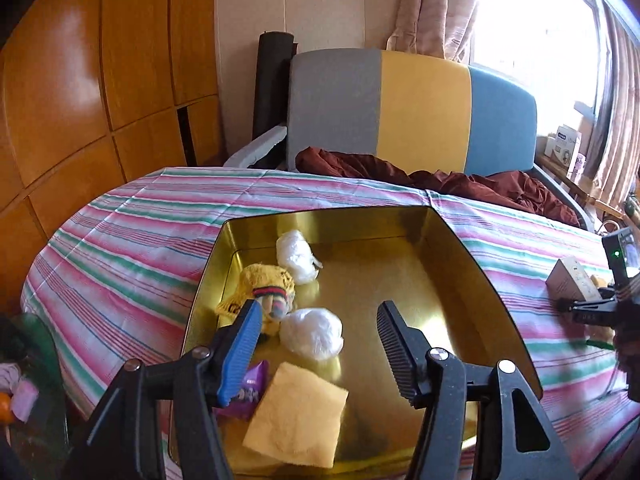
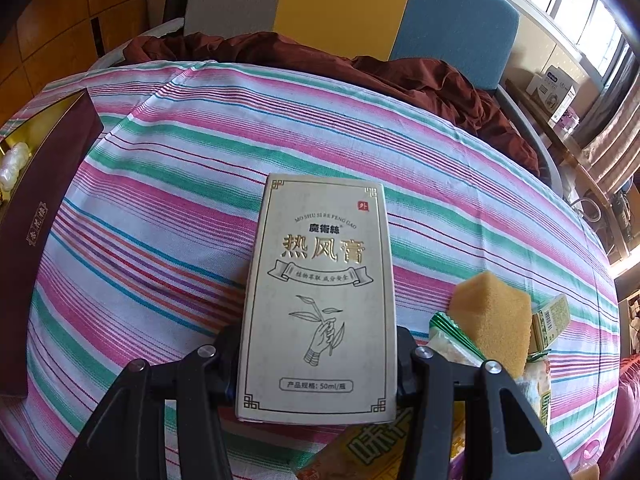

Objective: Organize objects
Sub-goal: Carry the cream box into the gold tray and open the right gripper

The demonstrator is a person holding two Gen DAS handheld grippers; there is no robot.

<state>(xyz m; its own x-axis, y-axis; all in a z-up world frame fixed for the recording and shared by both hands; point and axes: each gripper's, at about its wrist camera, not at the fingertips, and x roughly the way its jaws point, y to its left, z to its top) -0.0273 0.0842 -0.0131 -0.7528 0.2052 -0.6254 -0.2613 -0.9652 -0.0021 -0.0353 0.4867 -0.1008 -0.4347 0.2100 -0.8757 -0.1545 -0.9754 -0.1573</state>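
Left gripper: black linkage arms, silver screws, one blue ribbed finger, one black.

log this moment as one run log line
left tongs: open, empty, over gold tin | right tongs: shut on cream box | tin holds: yellow cloth, two white bundles

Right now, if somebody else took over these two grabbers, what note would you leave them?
Left hand-held gripper: open, empty, over the gold tin.
Right hand-held gripper: shut on the cream carton, above the striped cloth.
Done: two white bundles, knitted toy, yellow cloth and purple packet lie in the tin.
Left: carton, sponge, snack packets are outside it.
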